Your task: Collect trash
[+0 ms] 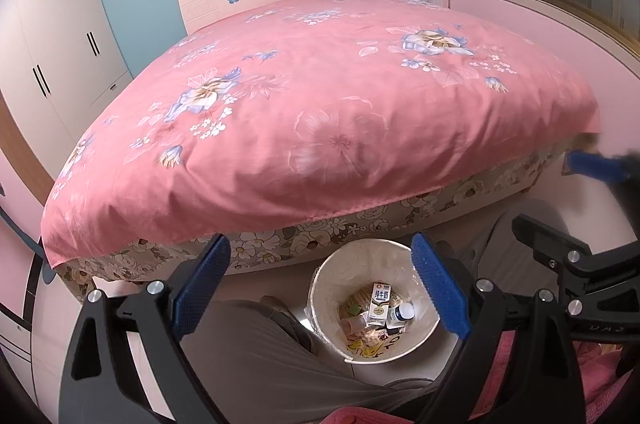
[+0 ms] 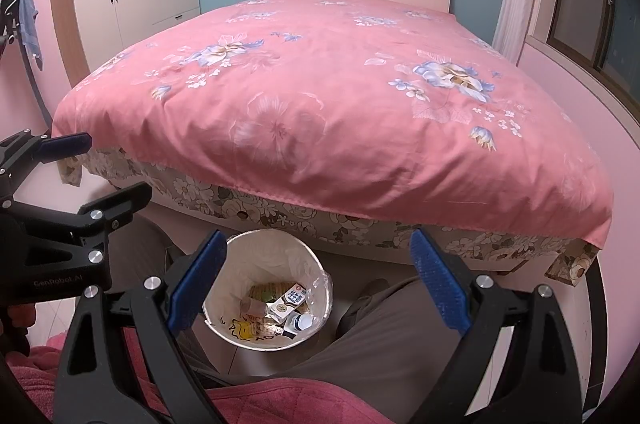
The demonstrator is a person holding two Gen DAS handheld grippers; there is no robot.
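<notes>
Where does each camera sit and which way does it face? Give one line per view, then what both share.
Left wrist: on the left gripper, open, looking along its fingers over the bin to the bed; the person's leg and right gripper show.
Right wrist: on the right gripper, open, facing the bed squarely; a leg and the left gripper show.
Shared: bin, bed, wardrobe.

Right claw (image 1: 592, 164) blurred at the frame's edge — items deep in the trash bin (image 2: 316, 320) overlap, unreadable.
</notes>
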